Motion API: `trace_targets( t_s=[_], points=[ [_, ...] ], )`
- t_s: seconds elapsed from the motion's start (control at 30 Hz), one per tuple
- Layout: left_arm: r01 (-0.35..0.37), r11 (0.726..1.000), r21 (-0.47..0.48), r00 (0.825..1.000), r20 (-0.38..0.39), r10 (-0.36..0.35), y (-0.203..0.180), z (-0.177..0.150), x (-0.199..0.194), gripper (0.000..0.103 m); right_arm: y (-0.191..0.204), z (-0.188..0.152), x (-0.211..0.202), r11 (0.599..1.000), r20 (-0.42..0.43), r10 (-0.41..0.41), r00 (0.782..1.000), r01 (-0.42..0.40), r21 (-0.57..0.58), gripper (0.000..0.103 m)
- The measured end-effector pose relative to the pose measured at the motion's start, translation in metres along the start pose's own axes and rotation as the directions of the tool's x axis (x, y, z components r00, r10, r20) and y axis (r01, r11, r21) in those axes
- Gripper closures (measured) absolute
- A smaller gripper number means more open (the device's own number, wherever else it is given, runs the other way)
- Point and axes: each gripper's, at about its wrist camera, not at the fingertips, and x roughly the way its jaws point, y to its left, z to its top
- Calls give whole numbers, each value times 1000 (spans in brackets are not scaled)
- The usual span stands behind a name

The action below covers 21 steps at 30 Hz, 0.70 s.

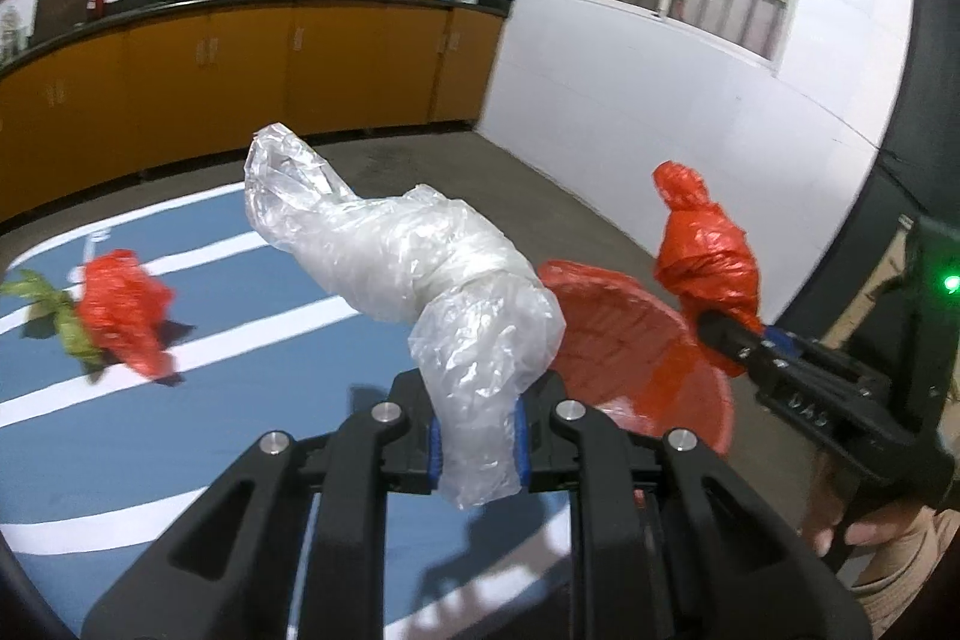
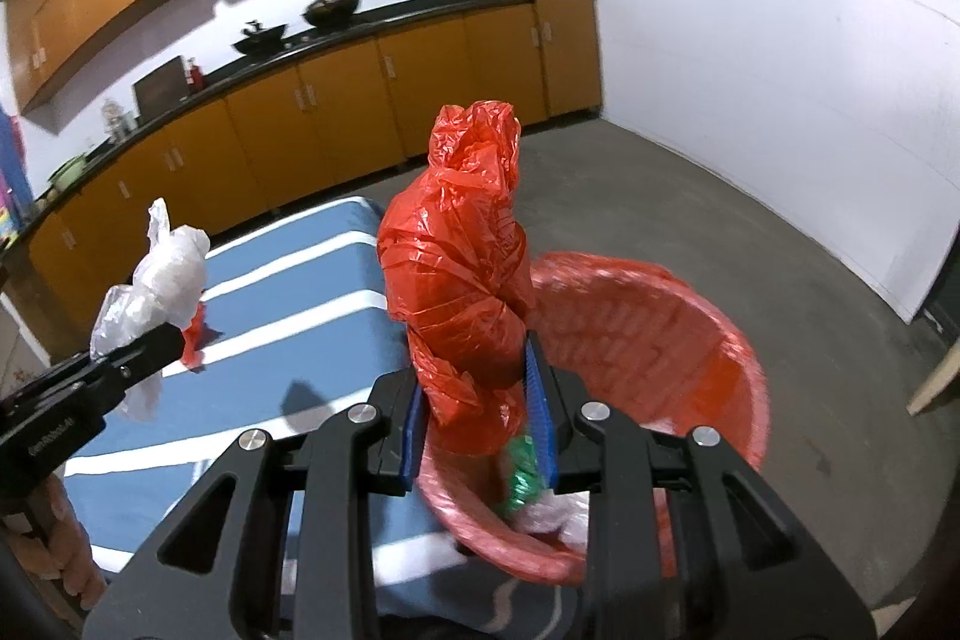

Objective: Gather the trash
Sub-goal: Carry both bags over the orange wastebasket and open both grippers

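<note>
Your left gripper is clamped on the clear plastic wad at frame centre, your right gripper pinches the red bag above the red basket, seemingly ready for dropping.

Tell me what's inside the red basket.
In the red basket, a green wrapper and clear plastic show near the bottom. The right gripper and its red bag cover the rest.
</note>
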Motion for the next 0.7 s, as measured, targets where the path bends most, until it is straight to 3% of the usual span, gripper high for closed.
trace_targets(
  t_s=[0.27, 0.7],
  points=[
    [119, 991, 61, 992, -48, -116, -41, -4, 34, 85, -36, -10, -3, 996, -21, -59, 998, 60, 66, 73],
    [200, 975, 98, 973, -139, -186, -66, -7, 80, 85, -57, -8, 0, 991, -36, -85, 996, 88, 97, 73]
  ],
)
